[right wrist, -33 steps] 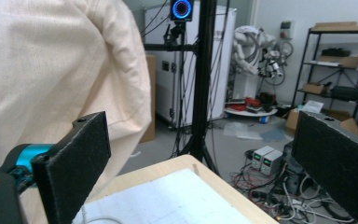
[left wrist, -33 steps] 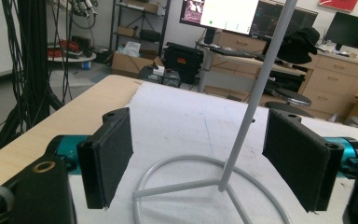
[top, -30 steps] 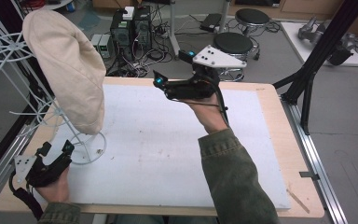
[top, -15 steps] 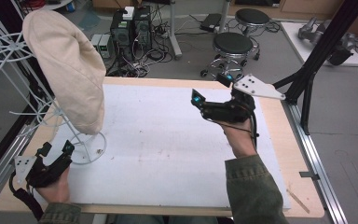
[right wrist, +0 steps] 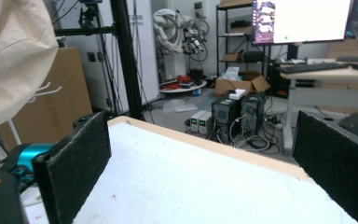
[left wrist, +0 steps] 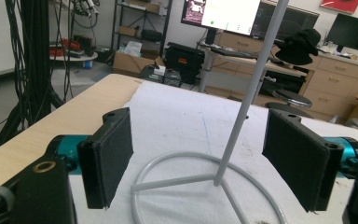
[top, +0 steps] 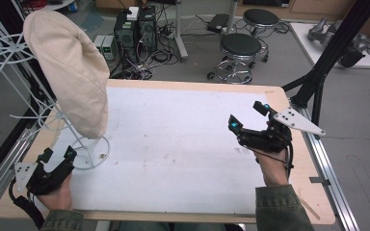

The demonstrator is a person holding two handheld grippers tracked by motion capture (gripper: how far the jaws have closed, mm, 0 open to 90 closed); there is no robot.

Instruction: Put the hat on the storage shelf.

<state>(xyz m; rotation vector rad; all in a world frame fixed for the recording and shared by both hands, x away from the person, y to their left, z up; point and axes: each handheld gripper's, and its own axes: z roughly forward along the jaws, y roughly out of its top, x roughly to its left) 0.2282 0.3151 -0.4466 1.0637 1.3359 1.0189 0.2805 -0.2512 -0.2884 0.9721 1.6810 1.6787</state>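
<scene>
hat (top: 67,72): cream fabric one, hung on the white wire stand (top: 84,144) at the bench's far-left side
stand: its round base sat on the white mat (top: 173,144), thin pole (left wrist: 249,98) going up between the left claw's jaws
left claw (top: 58,161): wide open, just beside the base, gripping nothing
right claw (top: 248,120): also spread open, empty, well apart over the bench's (top: 298,159) right side

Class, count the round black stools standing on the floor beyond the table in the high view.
2: one stool just past the table's far edge, and another stool farther back to its right. Others may stand outside the frame.
</scene>
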